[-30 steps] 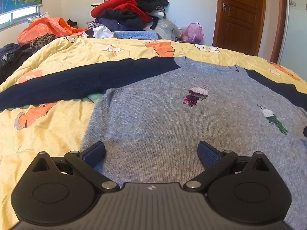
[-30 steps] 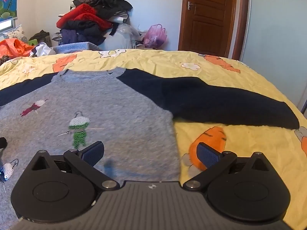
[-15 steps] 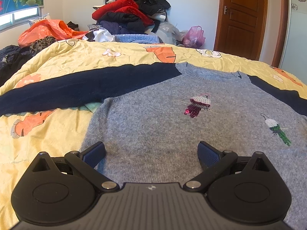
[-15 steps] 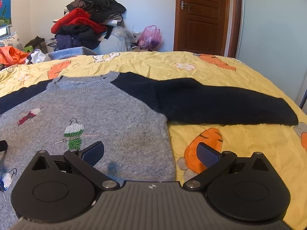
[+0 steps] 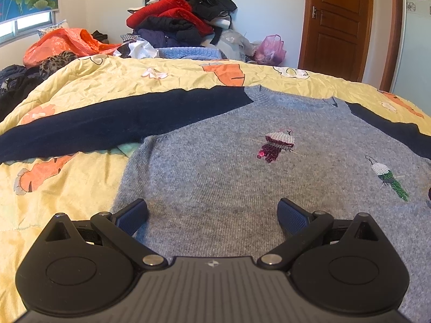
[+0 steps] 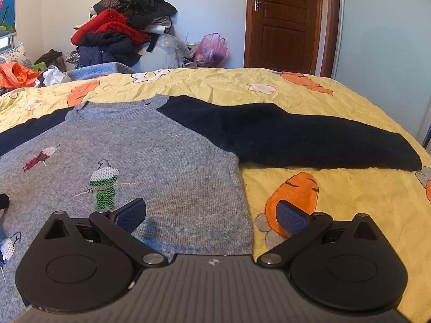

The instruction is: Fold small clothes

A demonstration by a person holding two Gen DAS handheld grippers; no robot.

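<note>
A grey knitted sweater with navy sleeves is laid flat, front up, on a yellow quilt printed with carrots and flowers. The neckline is directed toward the far edge of the bed. Both sleeves are spread outward: the left sleeve is extended across the quilt toward the left side, and the right sleeve is extended toward the right side, with its cuff resting near a printed carrot. Sequinned bird motifs are seen on the chest, one pink and white, one green and white.

The left gripper is positioned low over the hem region at the sweater's left side. Its jaws are spread wide and nothing is held between them; grey knit is visible in the gap. The left fingertip is located at the sweater's side edge, next to the quilt.

The right gripper is positioned low over the sweater's right lower corner. Its jaws are likewise spread wide and empty. The side edge of the sweater is seen between them, with the left pad over knit and the right pad over the printed carrot. Contact with the fabric cannot be confirmed for either gripper.

A pile of clothes is stacked against the far wall, beside a pink plastic bag and a closed wooden door.
</note>
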